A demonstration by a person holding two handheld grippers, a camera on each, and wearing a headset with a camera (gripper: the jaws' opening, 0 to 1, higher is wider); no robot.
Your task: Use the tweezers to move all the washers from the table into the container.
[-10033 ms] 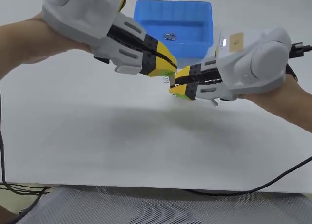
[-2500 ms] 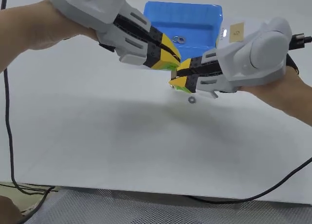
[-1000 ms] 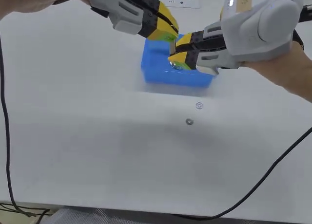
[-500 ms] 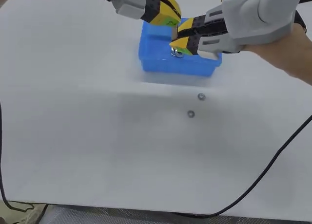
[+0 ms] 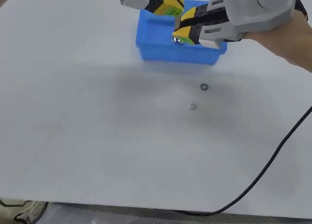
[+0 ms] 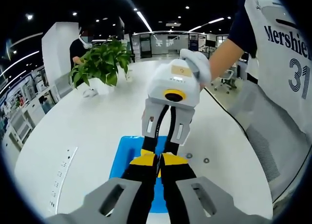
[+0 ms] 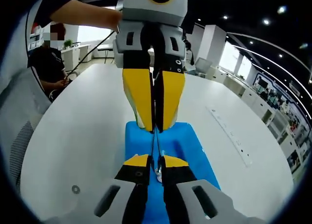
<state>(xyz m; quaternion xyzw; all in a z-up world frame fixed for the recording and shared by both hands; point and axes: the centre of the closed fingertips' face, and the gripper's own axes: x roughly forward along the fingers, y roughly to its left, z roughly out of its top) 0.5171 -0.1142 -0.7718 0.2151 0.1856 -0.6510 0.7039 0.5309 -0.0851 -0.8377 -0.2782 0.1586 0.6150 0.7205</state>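
Over blue container | left tongs and right tongs both pinch tweezers | jersey reads "Mershie", 31

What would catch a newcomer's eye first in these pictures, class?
The yellow-tipped left gripper and right gripper meet tip to tip above the blue container at the top of the head view, holding thin tweezers between them. Nearer the person, a washer and a second washer lie apart on the white table.

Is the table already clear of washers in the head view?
No, a washer and a second washer lie on the white table, outside the blue container.
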